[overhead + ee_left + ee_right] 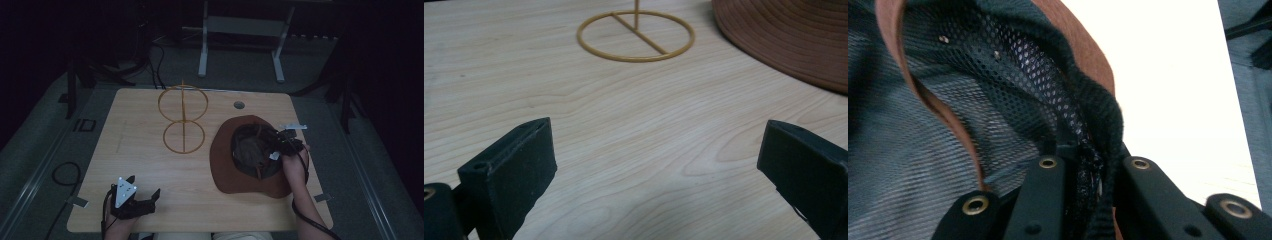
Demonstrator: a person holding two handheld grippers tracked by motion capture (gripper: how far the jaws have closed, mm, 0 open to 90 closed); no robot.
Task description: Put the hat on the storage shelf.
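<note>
The right tool (275,142) is clamped down on the inner edge of a brown wide-brimmed hat (225,165), pinching the dark mesh lining (1048,95) right at the opening of the crown, so its jaws sit narrow with fabric squeezed between them. The hat lies upside down on the right half of the light wooden table (150,170), crown opening facing up, brim flat on the wood. From the high view the brim reads as a rough oval with its long axis running from the near edge toward the far edge of the table, slightly tilted. Inside it's grey-black mesh with a brown strap (955,130) running through; the outside brim shows ribbed concentric rings. The left tool (145,192) rests near the front left corner of the table, jaws spread wide with nothing between them. A yellow wire stand of two rings (183,120) sits just left of the hat, not touching it.
</note>
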